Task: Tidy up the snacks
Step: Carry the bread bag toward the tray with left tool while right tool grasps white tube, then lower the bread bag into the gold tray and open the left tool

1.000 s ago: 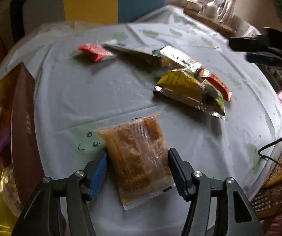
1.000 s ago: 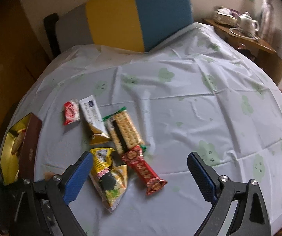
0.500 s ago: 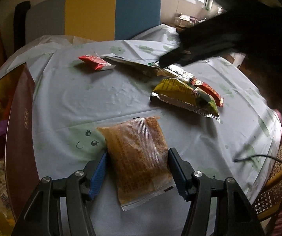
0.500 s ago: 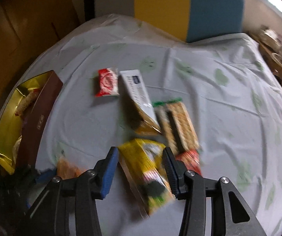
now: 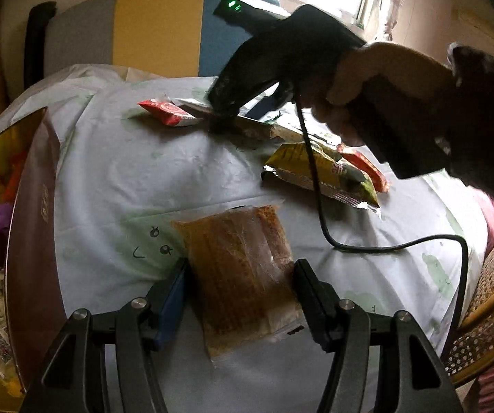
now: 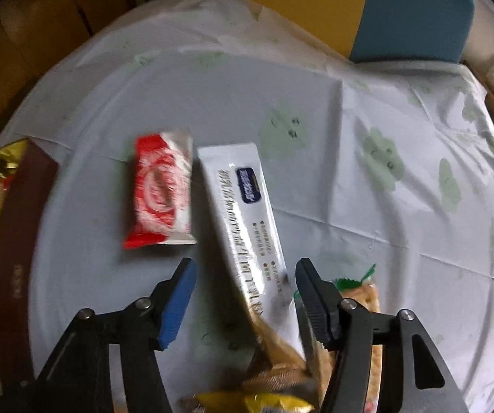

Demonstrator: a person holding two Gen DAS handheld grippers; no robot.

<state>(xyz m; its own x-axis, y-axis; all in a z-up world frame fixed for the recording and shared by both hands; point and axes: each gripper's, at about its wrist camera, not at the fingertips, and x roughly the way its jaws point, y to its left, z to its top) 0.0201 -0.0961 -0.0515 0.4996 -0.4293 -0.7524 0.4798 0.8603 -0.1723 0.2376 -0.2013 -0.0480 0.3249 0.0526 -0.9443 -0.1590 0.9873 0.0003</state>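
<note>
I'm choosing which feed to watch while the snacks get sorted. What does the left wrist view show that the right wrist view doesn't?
Only the left wrist view: the clear packet of brown snack lying between the left gripper fingers, the hand gripping the right tool, and its cable.

Only the right wrist view: the right gripper straddling the white sachet, without visibly pressing it.

Both: the red-and-white packet, yellow packet, brown-and-gold box and tablecloth.

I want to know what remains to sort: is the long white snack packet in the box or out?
Out. The white packet lies flat on the tablecloth, beside the red packet.
</note>
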